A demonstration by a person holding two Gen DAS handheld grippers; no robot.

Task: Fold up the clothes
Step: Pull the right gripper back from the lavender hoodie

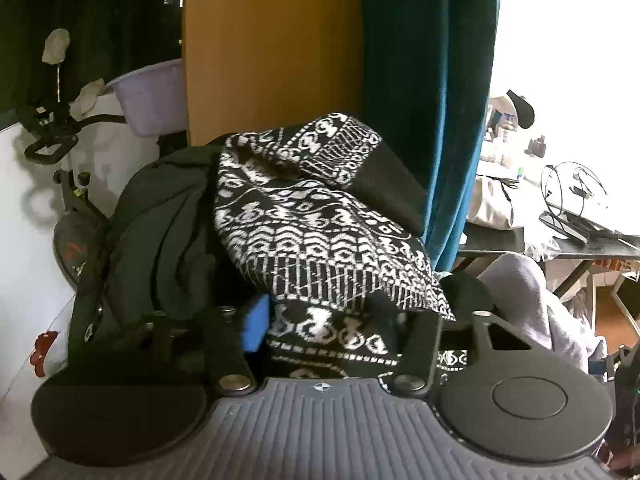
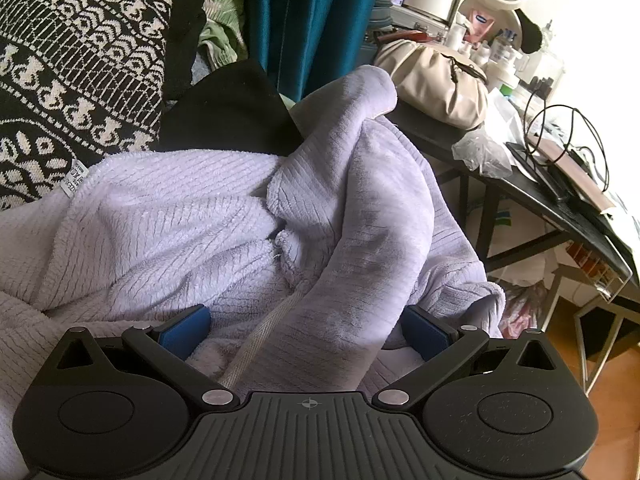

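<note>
My left tool (image 1: 332, 332) has its fingers spread, and the black-and-white patterned knit (image 1: 320, 220) fills the gap between them; one blue pad (image 1: 256, 326) presses the fabric at the left, while the other finger is buried under a fold, so I cannot tell whether it grips or merely rests in the cloth. That knit is heaped in front of me, lying over a dark green garment (image 1: 160, 232) to its left. My right tool (image 2: 304, 332) stands wide open, its two blue pads (image 2: 184, 330) set on either side of a thick fold of the lilac fleece garment (image 2: 192, 232), touching it without squeezing. The fleece lies bunched right before that tool, next to a black cloth (image 2: 228, 112). I count four garments in all. A cluttered dark worktop (image 2: 532, 200) stands to the right, carrying one beige bag (image 2: 436, 80).
</note>
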